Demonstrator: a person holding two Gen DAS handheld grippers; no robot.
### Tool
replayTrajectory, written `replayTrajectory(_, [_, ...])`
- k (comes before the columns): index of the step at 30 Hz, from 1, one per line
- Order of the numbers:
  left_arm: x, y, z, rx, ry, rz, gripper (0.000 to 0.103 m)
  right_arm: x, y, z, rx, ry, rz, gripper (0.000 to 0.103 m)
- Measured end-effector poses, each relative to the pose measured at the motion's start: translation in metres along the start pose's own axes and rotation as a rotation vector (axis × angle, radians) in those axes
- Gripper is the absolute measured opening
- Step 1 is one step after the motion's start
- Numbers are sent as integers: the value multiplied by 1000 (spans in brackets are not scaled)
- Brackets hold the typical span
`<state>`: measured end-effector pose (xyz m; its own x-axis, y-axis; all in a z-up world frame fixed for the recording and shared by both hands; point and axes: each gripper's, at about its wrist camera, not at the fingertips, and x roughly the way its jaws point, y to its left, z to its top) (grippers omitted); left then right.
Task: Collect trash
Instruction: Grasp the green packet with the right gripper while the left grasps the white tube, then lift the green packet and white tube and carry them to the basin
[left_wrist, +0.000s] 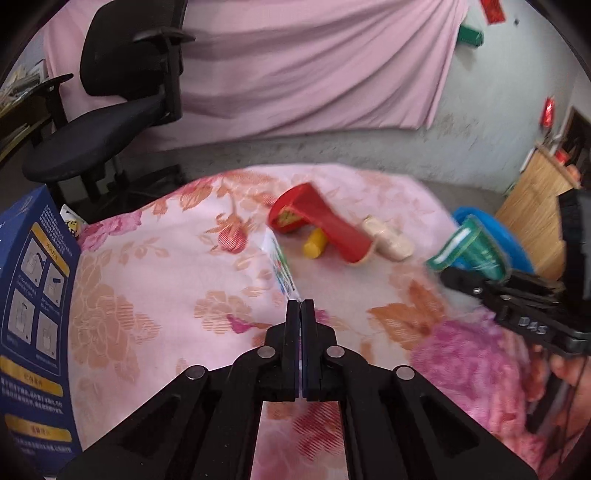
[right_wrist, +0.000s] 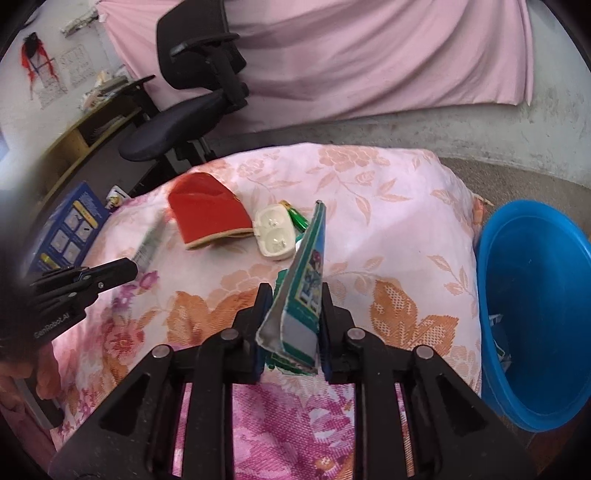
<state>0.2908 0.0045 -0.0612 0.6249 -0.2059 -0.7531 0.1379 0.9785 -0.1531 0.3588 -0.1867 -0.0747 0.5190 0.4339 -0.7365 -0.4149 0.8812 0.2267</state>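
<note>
My left gripper (left_wrist: 301, 306) is shut on a thin white printed wrapper (left_wrist: 281, 264) that stands edge-on above the floral cloth; in the right wrist view the same wrapper (right_wrist: 150, 240) sticks up from that gripper (right_wrist: 127, 269). My right gripper (right_wrist: 295, 295) is shut on a flattened green carton (right_wrist: 303, 284), also seen as the carton (left_wrist: 469, 251) at the right, in front of the blue bin (left_wrist: 517, 251). On the cloth lie a crushed red carton (right_wrist: 208, 214), a white plastic tray (right_wrist: 275, 232) and a small green-yellow piece (right_wrist: 297, 218).
The blue bin (right_wrist: 535, 314) stands on the floor right of the cloth-covered table (right_wrist: 388, 206), with some scraps inside. A dark blue box (right_wrist: 66, 229) stands at the table's left edge. A black office chair (right_wrist: 192, 92) is behind, before a pink curtain.
</note>
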Motion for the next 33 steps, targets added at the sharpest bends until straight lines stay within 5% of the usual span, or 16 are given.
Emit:
replayTrajectory(8, [0,3,1,-35,24,13,0,-6,0,0,11,-38,12,46])
replayTrajectory(16, [-18,-3,-6,2,-54,35,0,-17,3,-2,-13,-97,24,46])
replayTrajectory(23, [-51,-16,-3,23,-252,0,0,-49,10,-8,-49,-269,7,46])
replayTrajectory(33, [-102,-73,1,177,-547,-8,0,-105,2,-20,-34,-555,-50,46])
